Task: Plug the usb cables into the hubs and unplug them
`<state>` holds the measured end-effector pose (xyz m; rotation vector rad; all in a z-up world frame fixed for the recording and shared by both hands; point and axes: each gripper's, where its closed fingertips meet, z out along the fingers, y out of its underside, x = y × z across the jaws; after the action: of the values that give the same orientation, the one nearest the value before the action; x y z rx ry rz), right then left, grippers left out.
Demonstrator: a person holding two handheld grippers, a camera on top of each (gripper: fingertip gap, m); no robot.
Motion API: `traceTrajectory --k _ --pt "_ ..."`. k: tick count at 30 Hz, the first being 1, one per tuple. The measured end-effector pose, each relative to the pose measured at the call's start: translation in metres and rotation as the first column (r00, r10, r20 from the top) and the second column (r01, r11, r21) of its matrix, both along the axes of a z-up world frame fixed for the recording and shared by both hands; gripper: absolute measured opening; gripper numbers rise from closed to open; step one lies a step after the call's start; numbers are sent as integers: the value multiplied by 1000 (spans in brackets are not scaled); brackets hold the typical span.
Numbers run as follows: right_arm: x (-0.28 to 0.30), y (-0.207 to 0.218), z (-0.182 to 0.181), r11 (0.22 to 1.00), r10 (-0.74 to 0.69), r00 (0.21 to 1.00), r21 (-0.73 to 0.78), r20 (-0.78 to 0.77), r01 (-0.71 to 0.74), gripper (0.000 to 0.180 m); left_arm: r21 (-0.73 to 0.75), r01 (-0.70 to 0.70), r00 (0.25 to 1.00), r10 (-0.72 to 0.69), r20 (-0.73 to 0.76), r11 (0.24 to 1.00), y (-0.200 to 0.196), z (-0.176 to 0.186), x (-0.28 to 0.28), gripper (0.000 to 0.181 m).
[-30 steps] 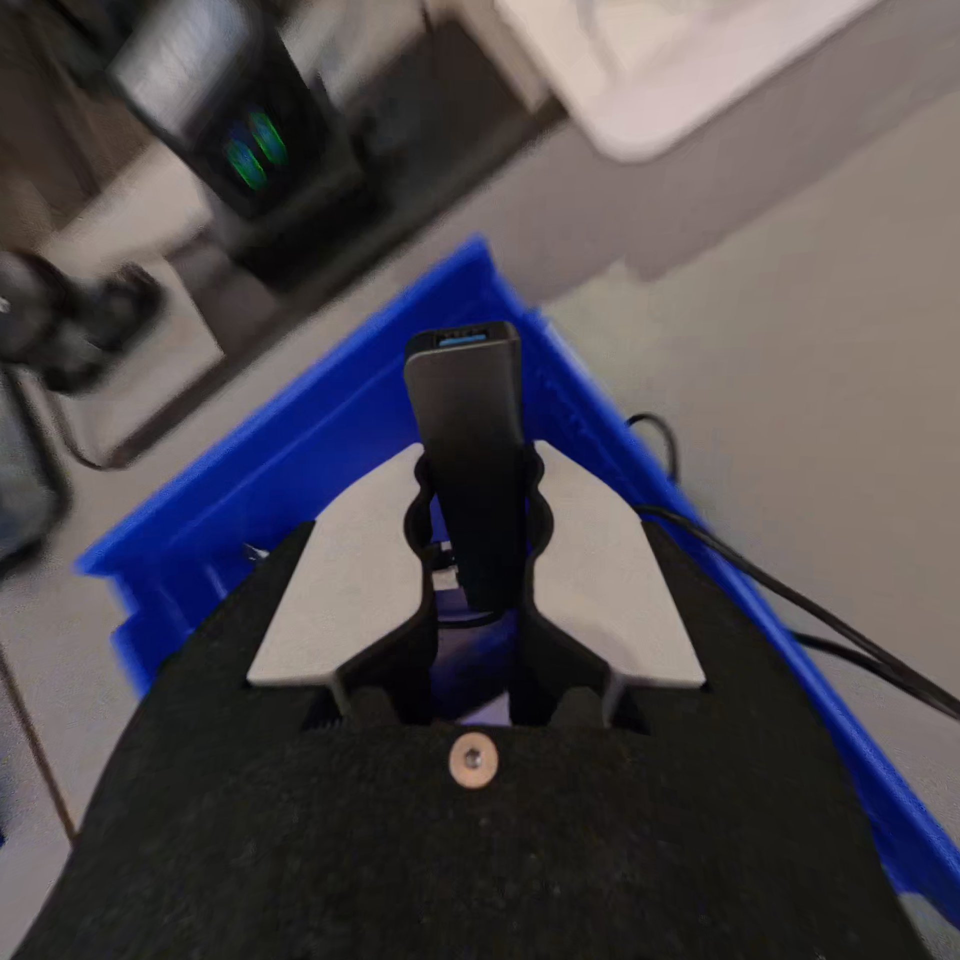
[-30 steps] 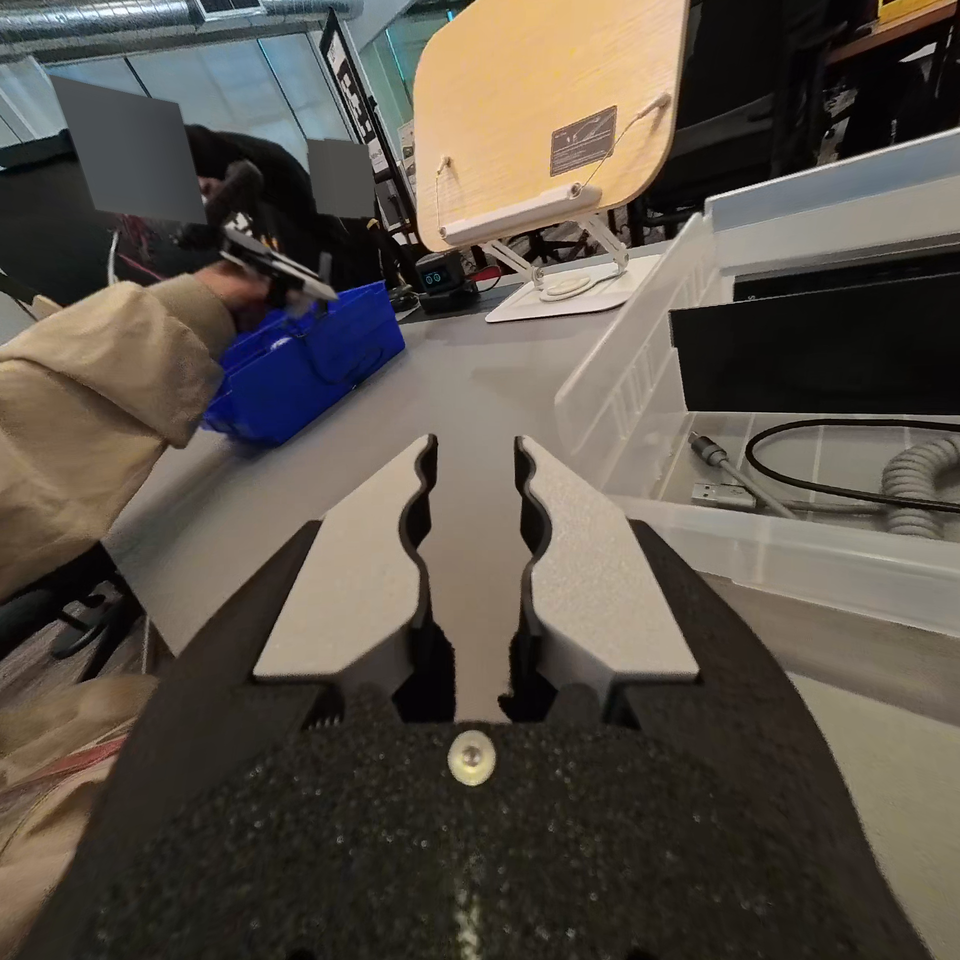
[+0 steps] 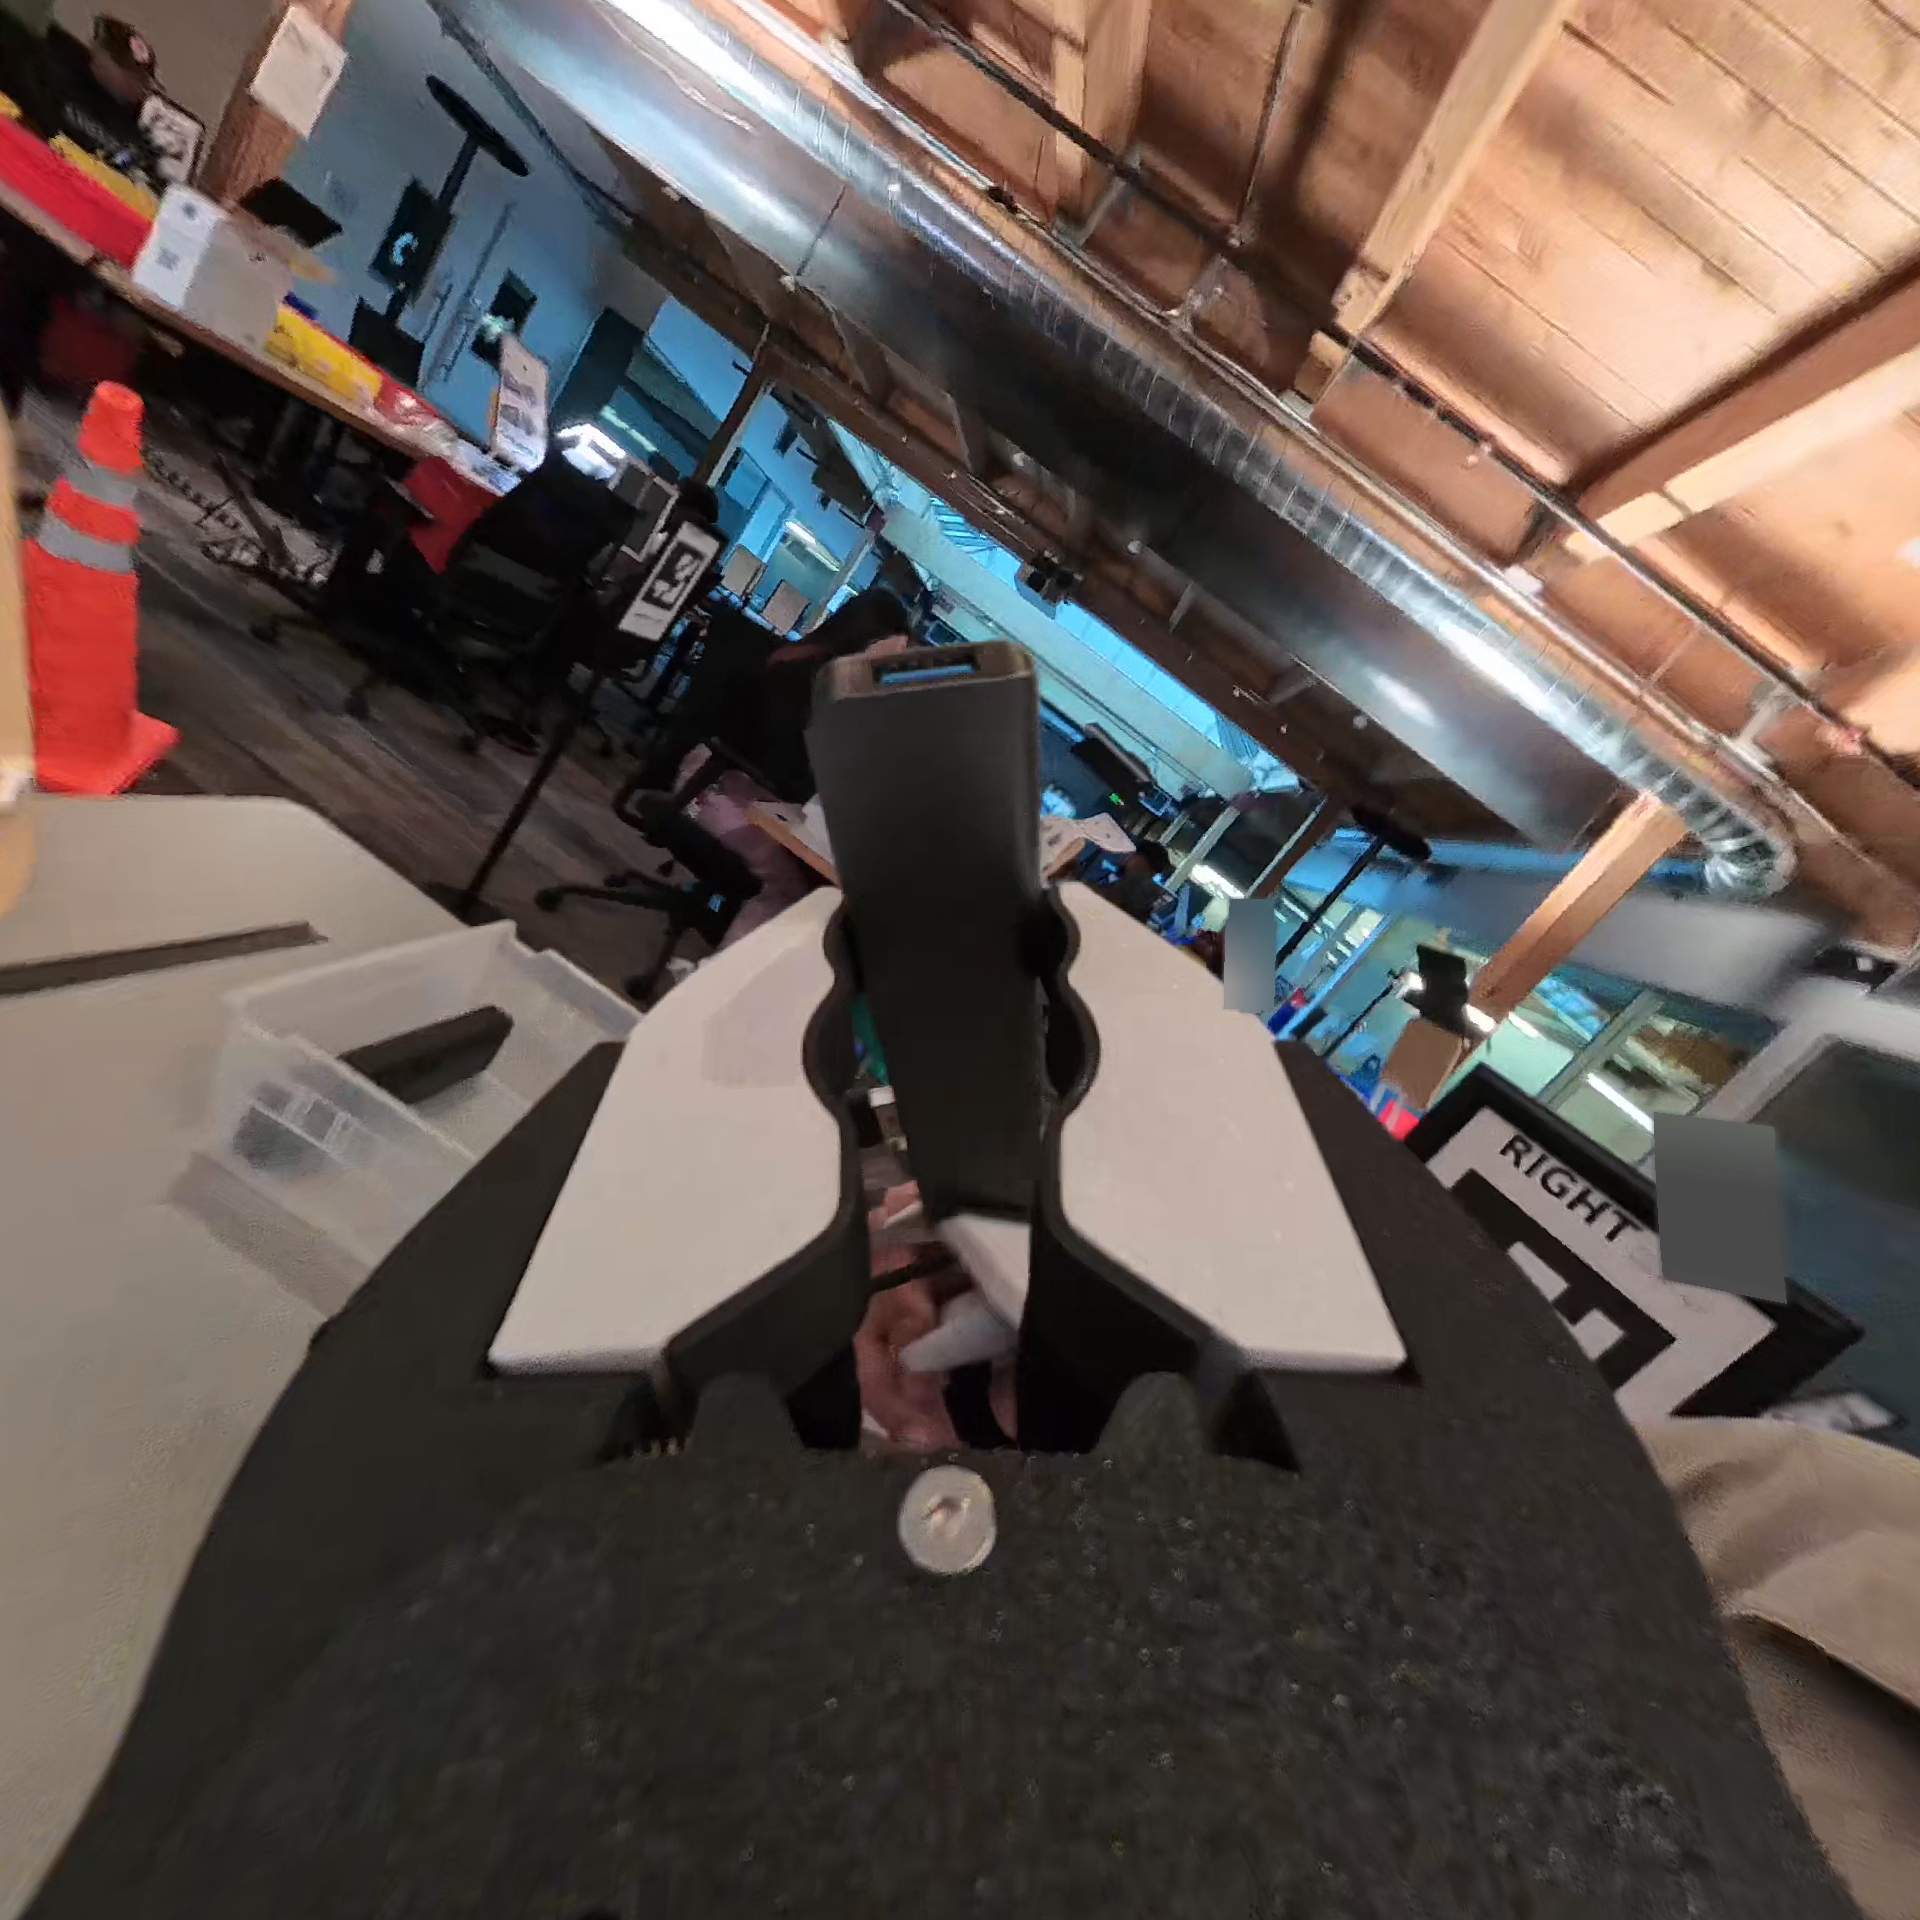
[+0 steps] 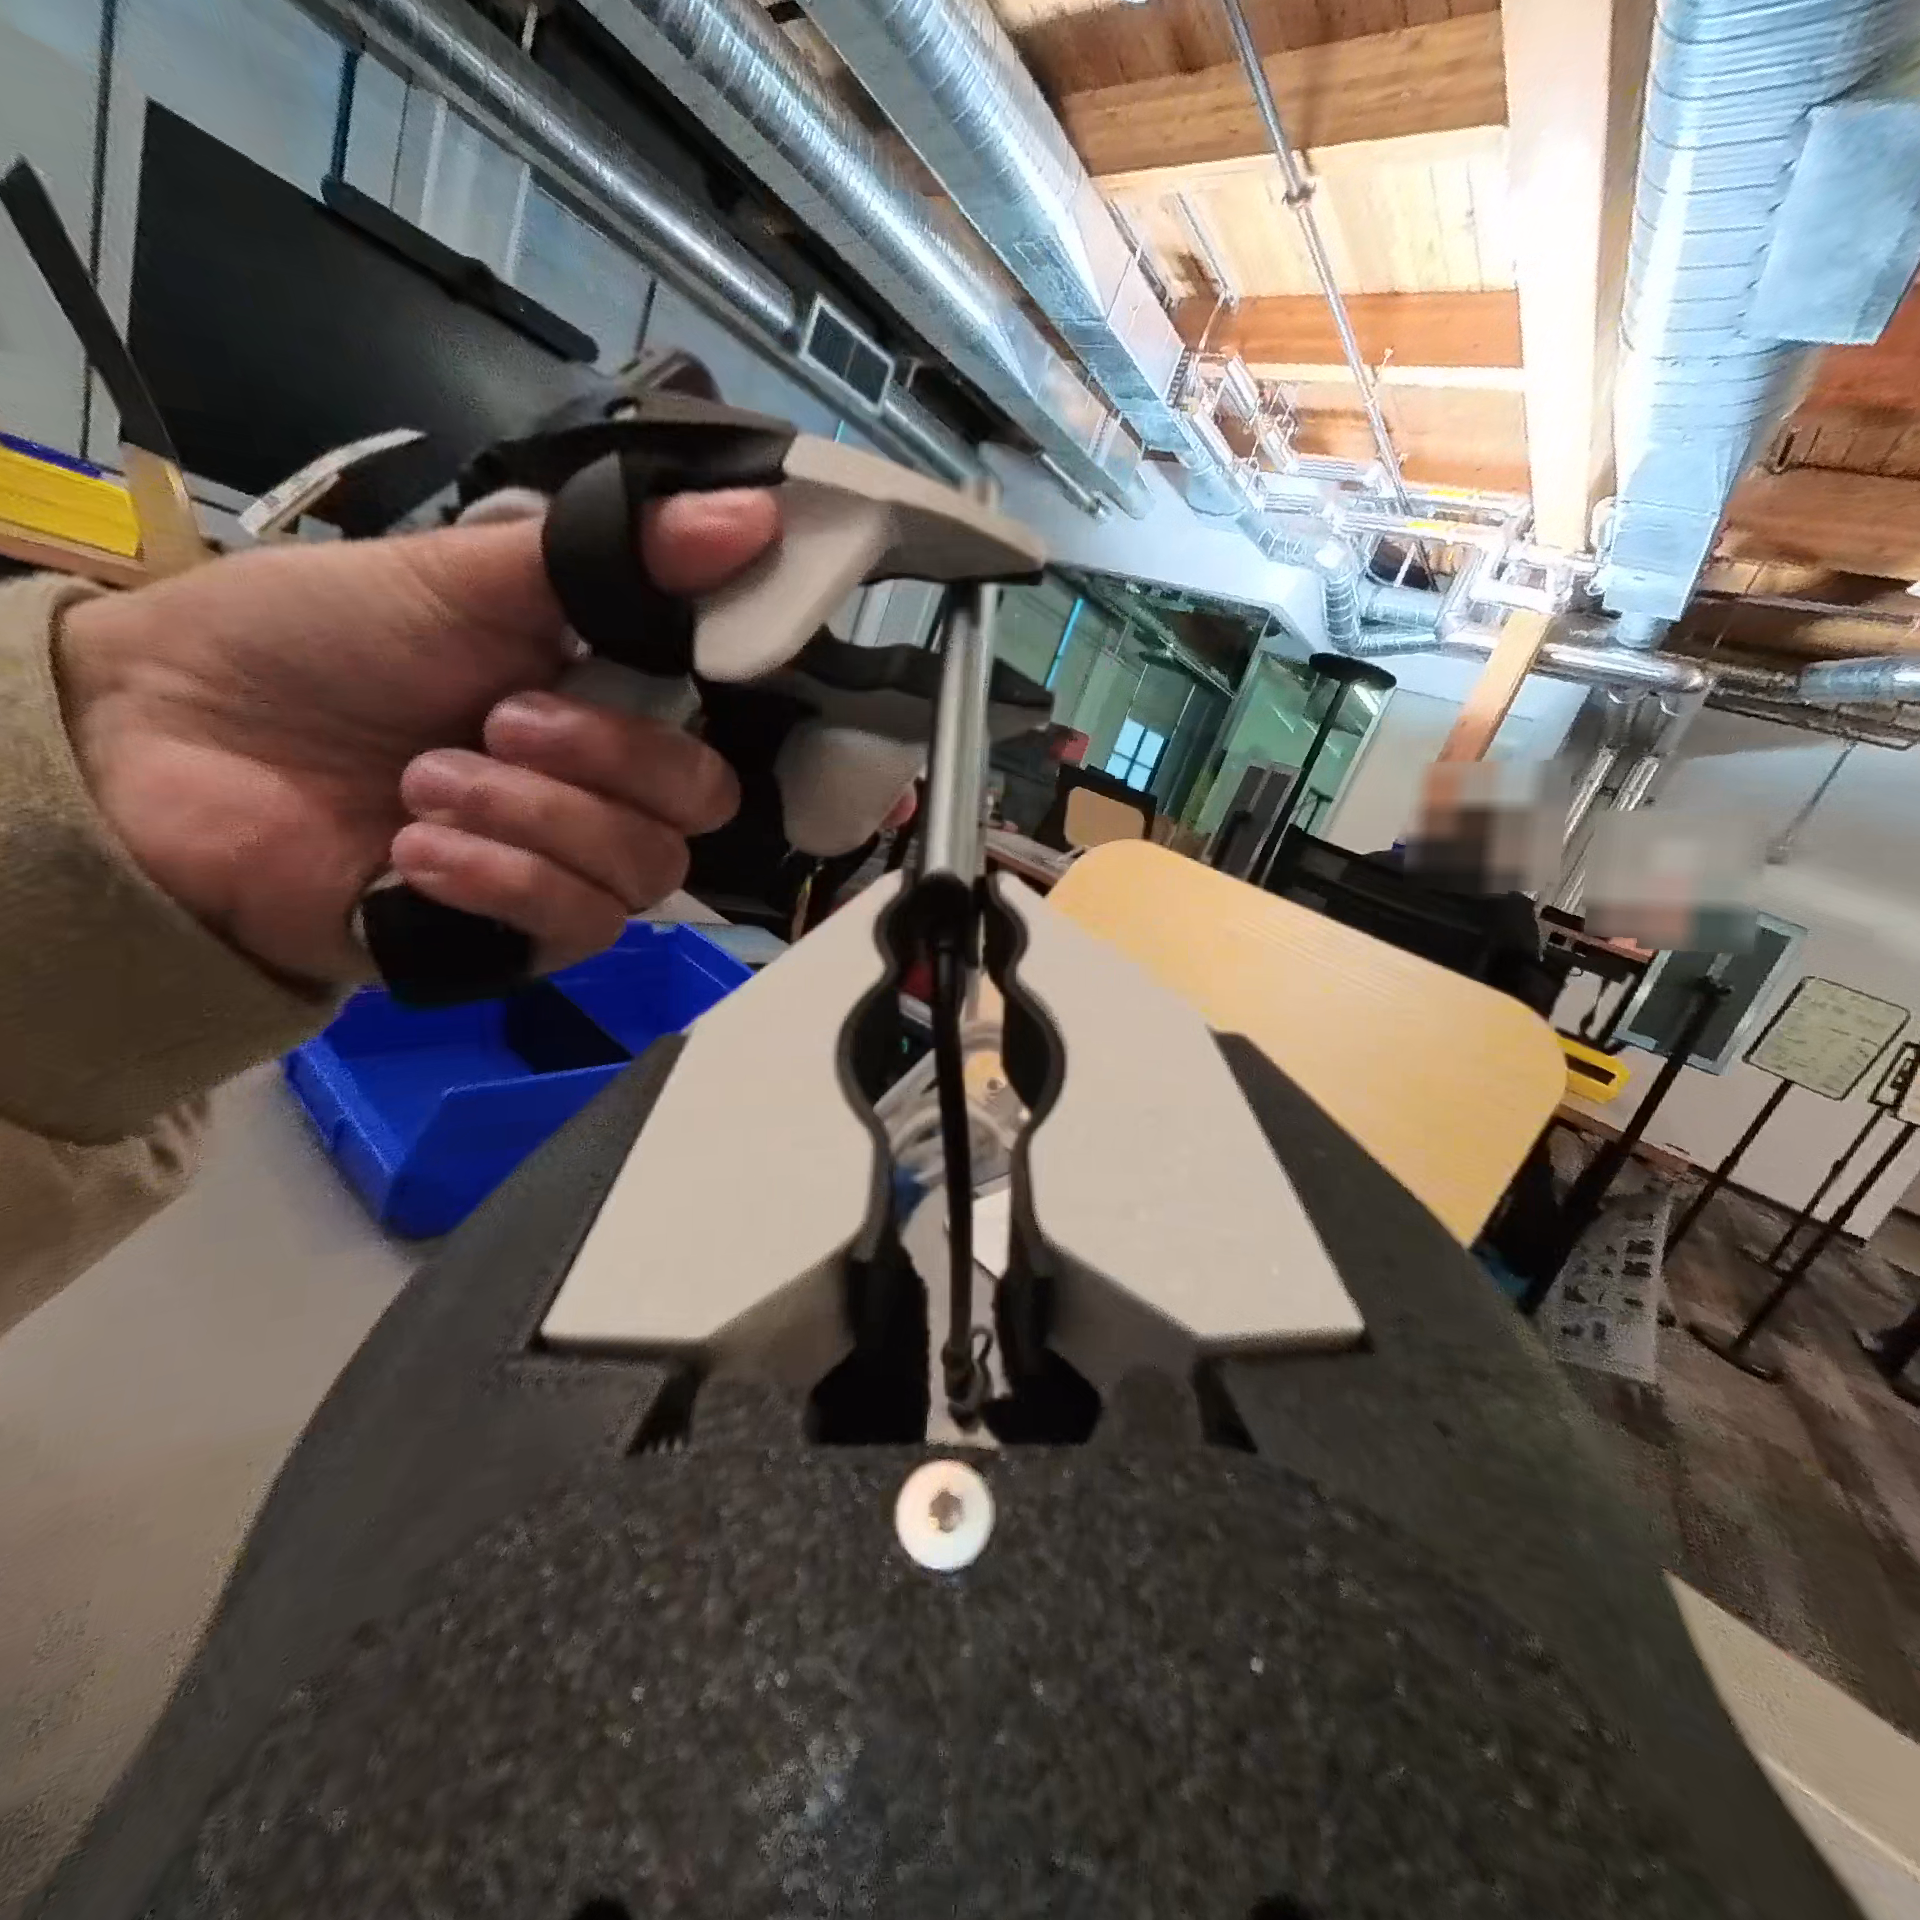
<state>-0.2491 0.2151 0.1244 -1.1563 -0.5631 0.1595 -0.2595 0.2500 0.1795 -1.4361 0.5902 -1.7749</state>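
My left gripper (image 3: 940,935) is shut on a slim dark grey USB hub (image 3: 930,883), held in the air. The hub's blue port at its far end is empty. In the right wrist view a hand (image 4: 364,727) holds the left gripper (image 4: 977,582), and the hub (image 4: 961,727) hangs down from it edge-on. My right gripper (image 4: 940,894) is just under the hub, shut on a thin black cable (image 4: 951,1143) whose end meets the hub's lower end. I cannot tell whether that end is plugged in. The right gripper's marker plate (image 3: 1558,1236) shows at lower right in the left wrist view.
A blue bin (image 4: 468,1091) stands on the grey table below the hand. A tilted wooden board (image 4: 1299,1018) stands behind my right gripper. A clear plastic bin (image 3: 312,1039) with dark items is at left on the table. Spacing between my two grippers at the tips: around 7 cm.
My left gripper has lifted the hub away from over the blue bin and tilted upward. My right gripper, open and empty before, has come up under the hub and shut on the black cable.
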Motion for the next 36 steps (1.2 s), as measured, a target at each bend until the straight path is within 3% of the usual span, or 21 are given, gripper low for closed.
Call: traceTrajectory --k 3,6,8,9,11,12,13,15,19,21,23,25,27,30,36 --pt "-1 7 -18 988 112 994 -108 16 -109 9 32 -17 1000 18 -19 999 4 -25 -13 34" --pt "7 15 -27 887 294 941 -320 -166 -333 9 241 -105 985 134 -105 965 9 -53 -38 39" --pt "16 24 -37 807 334 901 -411 -276 -425 9 451 -179 930 300 -213 875 21 -82 -58 46" --pt "17 29 -46 743 353 879 -475 -321 -472 9 577 -187 884 392 -253 795 27 -98 -67 51" --pt "12 26 -61 565 421 808 -577 -412 -589 10 815 -130 818 525 -234 565 28 -121 -79 62" --pt "10 23 -67 478 448 768 -603 -458 -639 10 874 -80 800 554 -231 479 24 -131 -83 67" --pt "9 21 -70 409 466 733 -614 -495 -675 10 892 -16 796 545 -262 452 16 -143 -84 67" --pt "8 16 -74 279 477 654 -605 -587 -746 10 880 57 795 512 -326 471 6 -160 -87 64" --pt "2 -4 -84 -67 452 444 -526 -774 -848 9 889 63 859 428 -280 454 -6 -155 -87 62" --pt "-4 -16 -87 -211 429 344 -463 -835 -861 9 909 103 887 375 -267 403 -19 -152 -78 61" --pt "-9 -21 -93 -313 374 294 -418 -880 -853 9 922 172 889 347 -297 347 -31 -154 -68 63" --pt "-12 -22 -104 -350 354 315 -438 -880 -828 9 914 241 879 325 -348 326 -39 -156 -63 68" --pt "-11 -23 -114 -363 350 345 -466 -871 -807 9 898 265 891 267 -367 351 -49 -150 -62 68" --pt "-11 -27 -116 -405 338 307 -432 -890 -805 9 871 291 906 180 -384 396 -63 -147 -56 67" --pt "-17 -33 -119 -459 324 272 -402 -906 -792 9 864 308 889 202 -411 398 -62 -159 -44 48"
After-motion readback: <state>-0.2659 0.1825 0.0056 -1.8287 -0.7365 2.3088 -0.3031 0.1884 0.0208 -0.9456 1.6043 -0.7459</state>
